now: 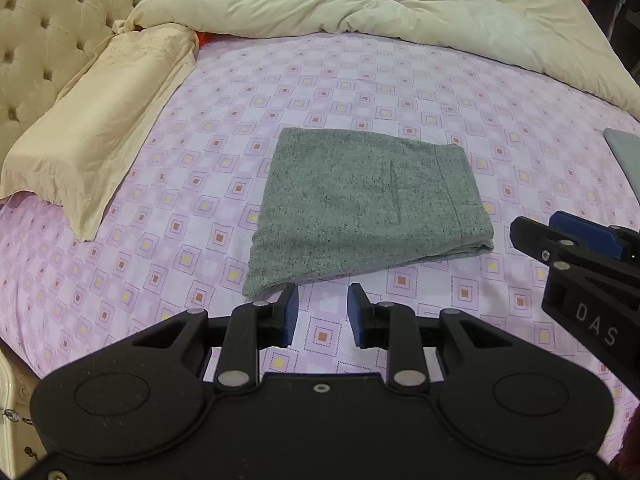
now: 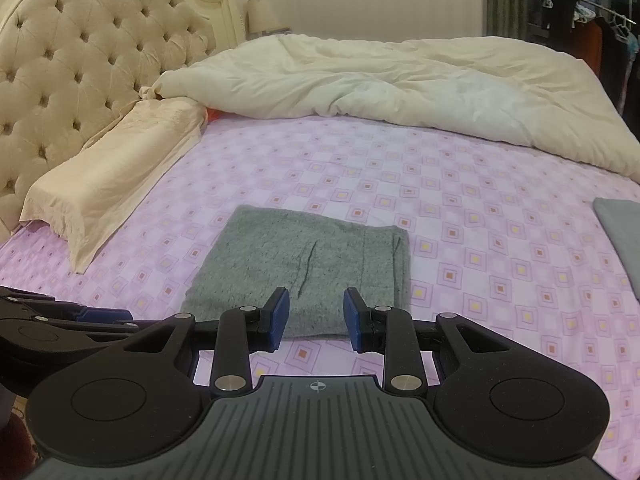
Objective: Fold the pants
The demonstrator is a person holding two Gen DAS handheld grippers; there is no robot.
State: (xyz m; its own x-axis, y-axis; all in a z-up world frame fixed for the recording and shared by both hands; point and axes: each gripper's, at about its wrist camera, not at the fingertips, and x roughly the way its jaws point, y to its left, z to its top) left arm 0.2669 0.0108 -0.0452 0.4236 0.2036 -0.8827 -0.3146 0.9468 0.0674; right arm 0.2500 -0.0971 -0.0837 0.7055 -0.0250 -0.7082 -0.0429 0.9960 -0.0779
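Grey speckled pants (image 1: 368, 204) lie folded into a flat rectangle on the pink patterned bed sheet (image 1: 224, 92); they also show in the right wrist view (image 2: 304, 264). My left gripper (image 1: 322, 314) is open and empty, just in front of the pants' near edge. My right gripper (image 2: 316, 318) is open and empty, over the pants' near edge. The right gripper shows at the right of the left wrist view (image 1: 568, 240), and the left gripper at the left of the right wrist view (image 2: 80, 318).
A beige pillow (image 1: 96, 128) lies at the left against a tufted headboard (image 2: 72, 64). A cream duvet (image 1: 380, 0) is bunched at the back. Another grey folded cloth (image 1: 628, 156) lies at the right edge.
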